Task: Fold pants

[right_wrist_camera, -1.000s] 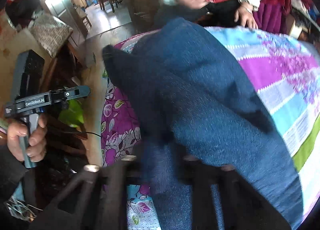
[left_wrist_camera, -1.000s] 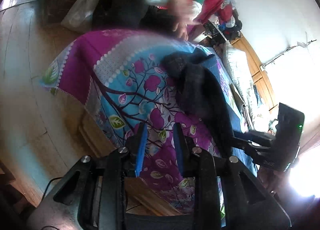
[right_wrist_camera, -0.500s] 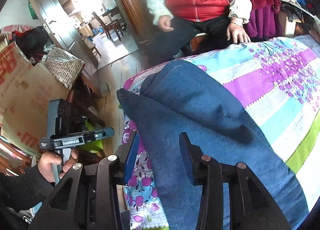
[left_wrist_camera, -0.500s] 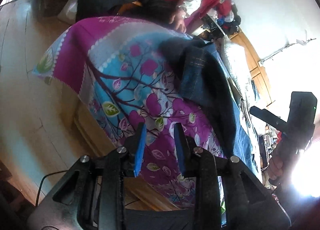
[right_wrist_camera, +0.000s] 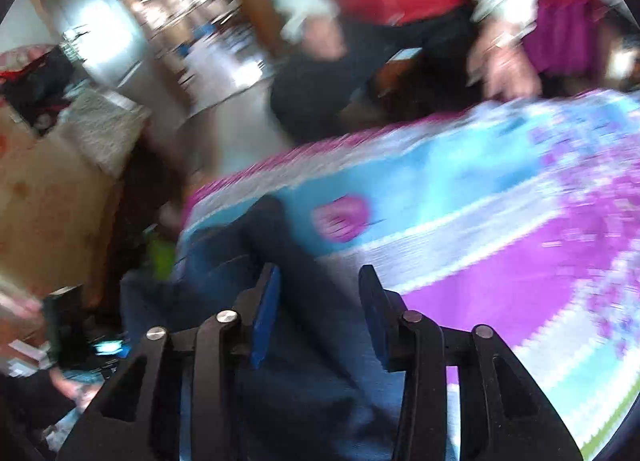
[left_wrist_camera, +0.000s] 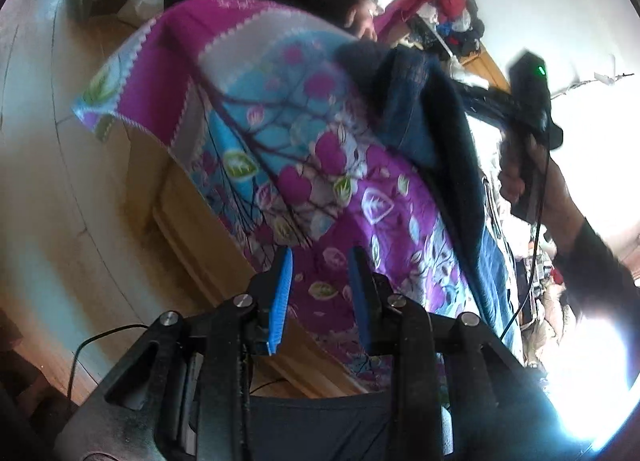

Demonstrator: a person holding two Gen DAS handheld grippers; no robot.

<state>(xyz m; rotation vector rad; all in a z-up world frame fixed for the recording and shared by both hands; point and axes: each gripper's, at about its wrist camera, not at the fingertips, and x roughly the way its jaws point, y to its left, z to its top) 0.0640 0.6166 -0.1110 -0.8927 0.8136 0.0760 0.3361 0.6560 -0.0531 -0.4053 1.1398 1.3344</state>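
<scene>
Both the left claw [left_wrist_camera: 320, 281] and right claw [right_wrist_camera: 316, 313] gape empty, so the pants [left_wrist_camera: 412, 117], heaped near the bed [left_wrist_camera: 188, 229] edge, may slide off.

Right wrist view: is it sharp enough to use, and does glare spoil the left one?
Right wrist view: heavy motion blur smears the bedspread and jeans; only the right claw stays crisp. Left wrist view: sharper, but window glare blows out its lower right.

Open left claw [left_wrist_camera: 320, 285] above floral bedspread [left_wrist_camera: 280, 133], jeans [left_wrist_camera: 424, 117] beyond.
</scene>
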